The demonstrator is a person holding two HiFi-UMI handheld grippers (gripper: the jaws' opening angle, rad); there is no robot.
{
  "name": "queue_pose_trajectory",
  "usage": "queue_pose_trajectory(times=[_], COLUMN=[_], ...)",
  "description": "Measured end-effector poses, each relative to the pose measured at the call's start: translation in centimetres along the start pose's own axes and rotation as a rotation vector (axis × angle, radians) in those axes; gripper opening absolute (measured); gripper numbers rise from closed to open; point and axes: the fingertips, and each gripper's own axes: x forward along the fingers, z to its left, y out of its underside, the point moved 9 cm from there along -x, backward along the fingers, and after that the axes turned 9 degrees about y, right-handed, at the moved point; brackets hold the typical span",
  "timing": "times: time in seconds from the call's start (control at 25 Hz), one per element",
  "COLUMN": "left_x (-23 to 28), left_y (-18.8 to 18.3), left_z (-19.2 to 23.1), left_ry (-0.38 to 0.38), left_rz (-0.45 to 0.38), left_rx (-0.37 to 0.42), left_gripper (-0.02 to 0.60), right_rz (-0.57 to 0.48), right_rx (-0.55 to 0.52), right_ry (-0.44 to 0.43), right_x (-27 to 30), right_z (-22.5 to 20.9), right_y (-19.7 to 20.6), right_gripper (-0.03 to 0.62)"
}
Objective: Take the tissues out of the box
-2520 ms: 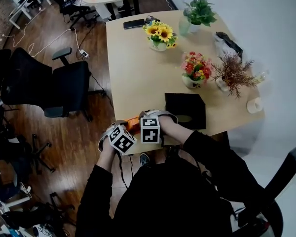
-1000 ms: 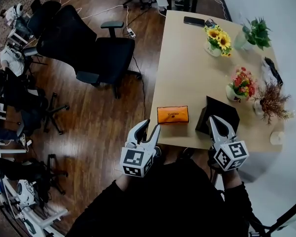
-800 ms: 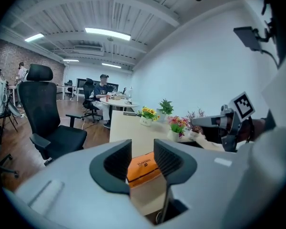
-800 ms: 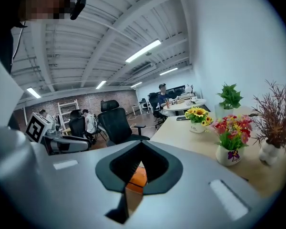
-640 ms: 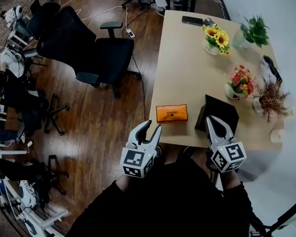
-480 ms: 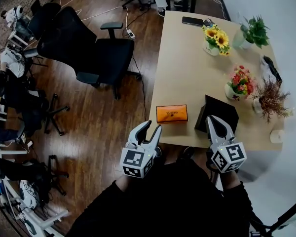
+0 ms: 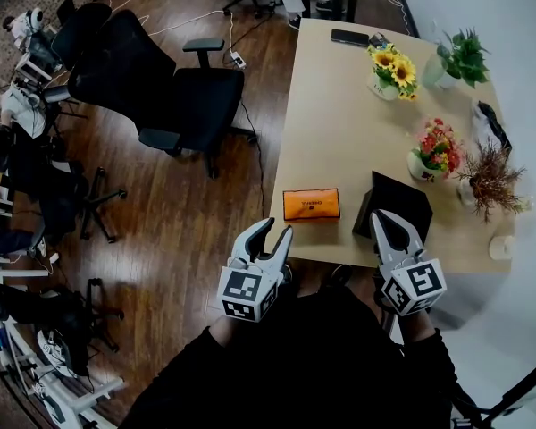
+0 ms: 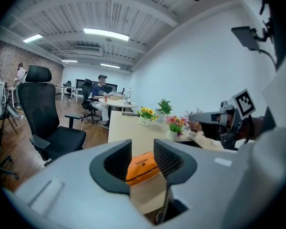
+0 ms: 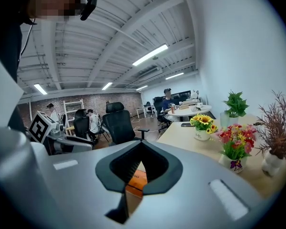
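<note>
A long tan table stands on a brown wood floor in an office, with a black chair beside it. Sunflowers and red flowers sit farther back. The orange tissue pack, flat with dark print, lies near the front edge, just left of the black box. The left gripper has jaws a little apart and empty. The right gripper, by the box, is closed on nothing.
</note>
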Motion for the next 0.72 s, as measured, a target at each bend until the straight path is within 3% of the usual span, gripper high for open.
queue_pose_trajectory(times=[0.72], left_x=[-0.14], left_y=[0.53], left_z=[0.39], left_ry=[-0.006], left_rz=[0.024], left_rx=[-0.017], left_gripper=[0.127], right_rz=[0.016], right_rx=[-0.003], right_ry=[-0.009], right_x=[0.53], right_z=[0.24], right_y=[0.41], right_gripper=[0.000])
